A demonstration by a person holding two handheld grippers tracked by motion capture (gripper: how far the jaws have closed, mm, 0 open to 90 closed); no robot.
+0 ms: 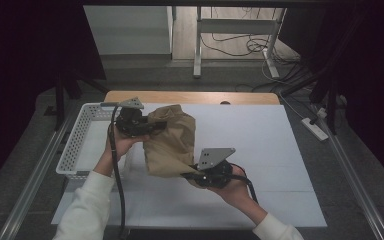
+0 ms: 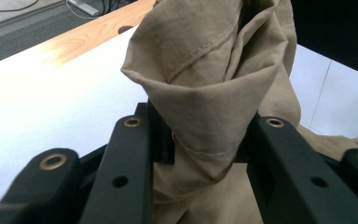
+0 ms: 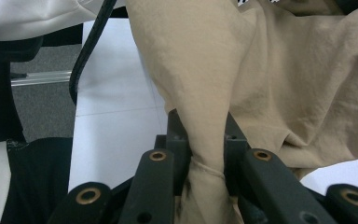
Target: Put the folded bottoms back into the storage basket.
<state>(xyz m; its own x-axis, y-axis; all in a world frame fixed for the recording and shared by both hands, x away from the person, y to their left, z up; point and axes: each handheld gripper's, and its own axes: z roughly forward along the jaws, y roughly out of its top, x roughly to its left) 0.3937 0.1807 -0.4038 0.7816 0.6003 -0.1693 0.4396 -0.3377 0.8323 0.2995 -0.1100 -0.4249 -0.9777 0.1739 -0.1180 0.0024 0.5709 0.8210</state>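
Observation:
A crumpled tan cloth garment (image 1: 171, 140) hangs between my two grippers above the white table top (image 1: 260, 145). My left gripper (image 1: 152, 126) grips its upper left part beside the basket, jaws shut on a bunched fold of the tan cloth (image 2: 205, 112). My right gripper (image 1: 192, 175) holds the lower right corner, jaws shut on a hemmed edge of the tan cloth (image 3: 205, 135). In the right gripper view the rest of the garment spreads behind the jaws, and a white sleeve (image 3: 32, 18) with a black cable (image 3: 86, 51) shows at upper left.
A white perforated plastic basket (image 1: 77, 142) stands at the table's left edge, just left of my left hand. A wooden strip (image 1: 195, 97) runs along the table's far edge. Beyond it are a desk frame and floor cables (image 1: 240, 45).

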